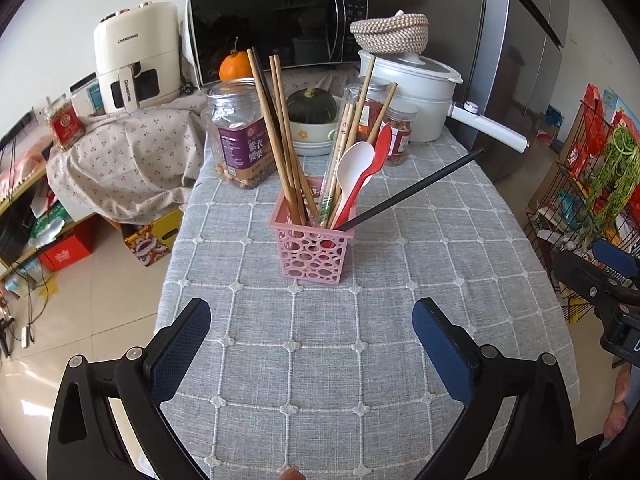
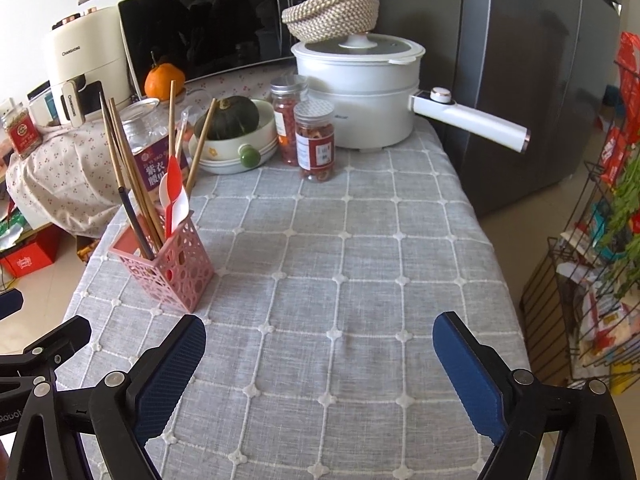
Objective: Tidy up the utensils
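A pink perforated holder stands upright on the grey checked tablecloth. It holds several wooden chopsticks, a white spoon, a red spoon and a black chopstick that leans out to the right. My left gripper is open and empty, a little short of the holder. My right gripper is open and empty over bare cloth, with the holder to its left. The right gripper also shows at the left wrist view's right edge.
At the table's far end stand a white pot with a long handle, two spice jars, a nut jar, a bowl with a squash, a microwave and an air fryer. A wire rack stands to the right.
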Motion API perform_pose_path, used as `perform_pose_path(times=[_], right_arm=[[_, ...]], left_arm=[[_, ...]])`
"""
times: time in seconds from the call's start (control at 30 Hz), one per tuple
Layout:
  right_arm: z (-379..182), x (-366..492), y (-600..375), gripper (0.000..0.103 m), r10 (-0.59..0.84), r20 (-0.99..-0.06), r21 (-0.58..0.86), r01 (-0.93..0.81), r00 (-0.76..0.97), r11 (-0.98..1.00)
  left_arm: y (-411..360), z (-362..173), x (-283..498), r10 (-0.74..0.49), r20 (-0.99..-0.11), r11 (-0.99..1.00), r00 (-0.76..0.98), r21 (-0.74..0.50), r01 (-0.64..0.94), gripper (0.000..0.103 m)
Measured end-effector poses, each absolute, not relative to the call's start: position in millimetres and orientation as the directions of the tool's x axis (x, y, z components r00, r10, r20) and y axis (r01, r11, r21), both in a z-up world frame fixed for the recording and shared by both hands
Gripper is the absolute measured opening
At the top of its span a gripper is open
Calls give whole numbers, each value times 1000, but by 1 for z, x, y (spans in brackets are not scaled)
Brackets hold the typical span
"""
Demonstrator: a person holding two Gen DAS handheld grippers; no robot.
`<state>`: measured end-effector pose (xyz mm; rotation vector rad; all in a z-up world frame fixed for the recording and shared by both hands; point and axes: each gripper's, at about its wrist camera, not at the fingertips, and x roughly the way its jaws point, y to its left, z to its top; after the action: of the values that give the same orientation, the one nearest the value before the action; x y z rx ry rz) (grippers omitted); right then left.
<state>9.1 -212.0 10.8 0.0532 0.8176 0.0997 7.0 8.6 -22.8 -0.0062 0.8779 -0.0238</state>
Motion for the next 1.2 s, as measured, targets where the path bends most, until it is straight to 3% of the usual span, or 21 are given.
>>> perform_pose_path(times=[1.2], right_arm=[[-6, 15, -208, 98, 95, -763, 68, -67, 640, 995]], left_arm=[[3, -17, 1, -14, -752, 999, 659, 9, 32, 102]])
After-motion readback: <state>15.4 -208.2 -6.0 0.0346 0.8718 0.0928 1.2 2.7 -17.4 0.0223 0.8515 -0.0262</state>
